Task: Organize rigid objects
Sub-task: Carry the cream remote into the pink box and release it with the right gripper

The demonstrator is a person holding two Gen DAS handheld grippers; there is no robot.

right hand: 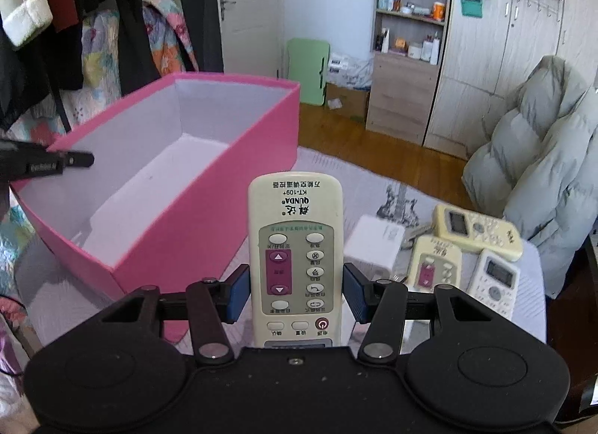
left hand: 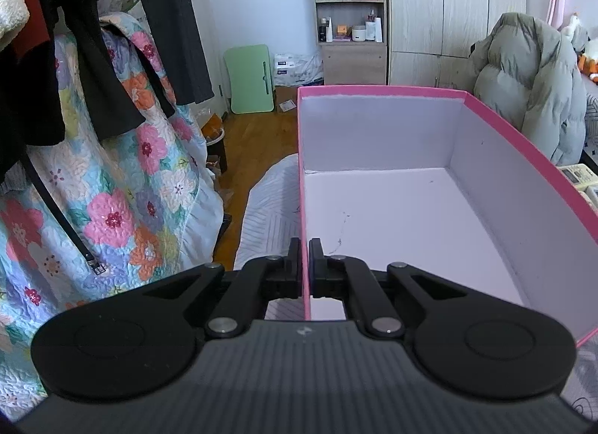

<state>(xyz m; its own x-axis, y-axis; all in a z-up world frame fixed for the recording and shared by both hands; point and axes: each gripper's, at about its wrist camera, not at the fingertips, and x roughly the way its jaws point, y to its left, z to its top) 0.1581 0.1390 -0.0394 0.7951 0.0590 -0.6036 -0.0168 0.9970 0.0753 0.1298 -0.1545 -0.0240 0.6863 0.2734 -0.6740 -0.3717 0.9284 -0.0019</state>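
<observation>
left hand-held gripper (left hand: 305,266) clamped pink box (left hand: 377,92) wall | right hand-held gripper (right hand: 296,286) gripped remote (right hand: 295,247) | risk: remote slipping, box tipping

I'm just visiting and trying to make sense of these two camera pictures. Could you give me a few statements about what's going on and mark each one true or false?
1. The pink box has nothing inside it. True.
2. The left gripper is clamped on the box's wall. True.
3. The right gripper holds a white charger. False: it holds a cream QUNDA remote control; the white charger lies on the bedcover.
4. Three more remote controls lie to the right of the held one. True.
5. The held remote is already in the box. False: it is outside the box, beside its pink wall.
</observation>
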